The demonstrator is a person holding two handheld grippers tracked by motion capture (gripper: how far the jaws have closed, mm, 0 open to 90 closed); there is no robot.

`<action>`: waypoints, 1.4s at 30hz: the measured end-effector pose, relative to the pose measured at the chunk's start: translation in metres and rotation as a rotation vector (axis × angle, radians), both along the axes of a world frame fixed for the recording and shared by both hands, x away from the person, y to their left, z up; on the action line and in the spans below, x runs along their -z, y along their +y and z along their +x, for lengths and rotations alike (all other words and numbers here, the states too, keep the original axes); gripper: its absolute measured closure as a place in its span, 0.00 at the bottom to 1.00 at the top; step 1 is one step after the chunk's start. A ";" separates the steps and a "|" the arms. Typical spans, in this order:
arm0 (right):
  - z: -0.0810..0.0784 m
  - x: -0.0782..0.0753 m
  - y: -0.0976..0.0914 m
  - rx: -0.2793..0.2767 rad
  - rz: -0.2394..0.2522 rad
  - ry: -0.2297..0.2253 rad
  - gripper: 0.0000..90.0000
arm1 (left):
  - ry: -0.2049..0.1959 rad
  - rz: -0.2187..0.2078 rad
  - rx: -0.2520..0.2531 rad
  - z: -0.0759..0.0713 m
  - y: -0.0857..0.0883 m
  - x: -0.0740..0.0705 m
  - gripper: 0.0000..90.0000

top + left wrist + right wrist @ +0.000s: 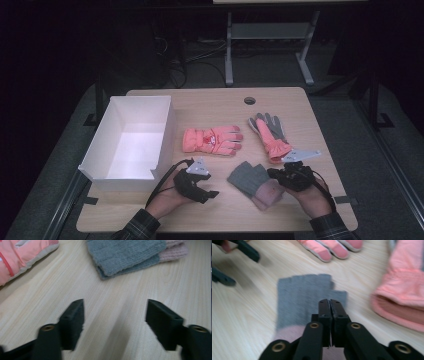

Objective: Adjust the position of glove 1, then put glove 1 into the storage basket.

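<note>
1. Right gripper (329, 322): jaws pressed together over the knit glove (252, 182), apparently pinching its fabric.
2. Left gripper (113, 322): jaws spread, nothing between, low over the table (220, 105) facing the glove's grey end.
3. Glove lies near the front edge; white box (125, 175) stands left, probably its destination.

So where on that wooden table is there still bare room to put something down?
The far strip of the wooden table beyond the coral ski glove is bare, as is the front edge between the left gripper and the grey-and-pink knitted glove. The white box is empty too. The middle right is crowded with gloves.
</note>
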State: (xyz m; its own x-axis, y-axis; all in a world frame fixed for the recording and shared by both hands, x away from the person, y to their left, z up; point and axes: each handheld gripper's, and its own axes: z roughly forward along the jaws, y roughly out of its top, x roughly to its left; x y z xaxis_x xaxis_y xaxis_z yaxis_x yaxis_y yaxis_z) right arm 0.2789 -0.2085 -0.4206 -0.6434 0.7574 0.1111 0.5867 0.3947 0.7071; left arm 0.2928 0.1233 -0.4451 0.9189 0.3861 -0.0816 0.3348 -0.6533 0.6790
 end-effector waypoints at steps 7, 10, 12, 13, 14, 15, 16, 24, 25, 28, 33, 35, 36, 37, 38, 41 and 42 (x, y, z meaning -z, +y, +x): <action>0.005 0.013 -0.031 0.016 -0.046 0.022 1.00 | 0.029 -0.038 0.009 -0.003 -0.003 -0.008 0.86; 0.003 0.020 -0.039 0.012 -0.055 0.049 1.00 | 0.036 -0.016 0.034 -0.006 -0.008 -0.007 0.98; 0.000 0.023 -0.041 0.004 -0.064 0.064 1.00 | 0.040 -0.005 0.049 -0.008 -0.012 -0.006 1.00; 0.000 0.025 -0.041 -0.001 -0.066 0.065 1.00 | 0.047 -0.004 0.057 -0.009 -0.014 -0.005 1.00; -0.001 0.026 -0.042 -0.011 -0.071 0.066 1.00 | 0.049 0.000 0.061 -0.010 -0.016 -0.005 1.00; -0.001 0.027 -0.041 -0.016 -0.071 0.073 1.00 | 0.052 -0.001 0.066 -0.011 -0.018 -0.004 1.00; 0.000 0.027 -0.041 -0.025 -0.072 0.074 1.00 | 0.056 -0.003 0.073 -0.012 -0.020 -0.004 1.00; 0.000 0.030 -0.034 -0.072 -0.078 0.100 1.00 | 0.082 -0.001 0.074 -0.009 -0.044 0.001 1.00; -0.001 0.030 -0.033 -0.075 -0.074 0.102 1.00 | 0.081 -0.001 0.071 -0.008 -0.046 0.001 1.00; -0.001 0.029 -0.031 -0.092 -0.053 0.111 1.00 | 0.084 0.008 0.058 -0.006 -0.048 0.003 1.00; -0.002 0.030 -0.024 -0.134 -0.049 0.119 1.00 | 0.083 0.006 0.046 -0.002 -0.049 0.004 1.00; -0.003 0.030 -0.020 -0.142 -0.047 0.127 1.00 | 0.088 -0.003 0.039 -0.001 -0.050 0.005 1.00; -0.003 0.029 -0.019 -0.148 -0.050 0.129 1.00 | 0.088 -0.003 0.039 -0.001 -0.050 0.005 1.00; -0.004 0.030 -0.017 -0.157 -0.048 0.128 1.00 | 0.089 0.003 0.038 0.000 -0.051 0.005 1.00; -0.004 0.029 -0.016 -0.162 -0.047 0.130 1.00 | 0.092 0.001 0.036 0.000 -0.051 0.006 1.00; -0.005 0.029 -0.010 -0.180 -0.043 0.135 1.00 | 0.093 0.002 0.033 0.000 -0.051 0.006 1.00; -0.005 0.030 -0.009 -0.188 -0.044 0.132 1.00 | 0.091 0.005 0.033 0.000 -0.051 0.007 1.00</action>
State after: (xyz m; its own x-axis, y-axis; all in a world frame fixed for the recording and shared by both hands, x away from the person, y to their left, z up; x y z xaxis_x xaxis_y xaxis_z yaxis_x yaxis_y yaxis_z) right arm 0.2736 -0.2175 -0.4506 -0.7556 0.6318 0.1731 0.5865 0.5347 0.6084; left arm 0.2932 0.0722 -0.4517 0.9199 0.3562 -0.1640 0.3734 -0.6680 0.6436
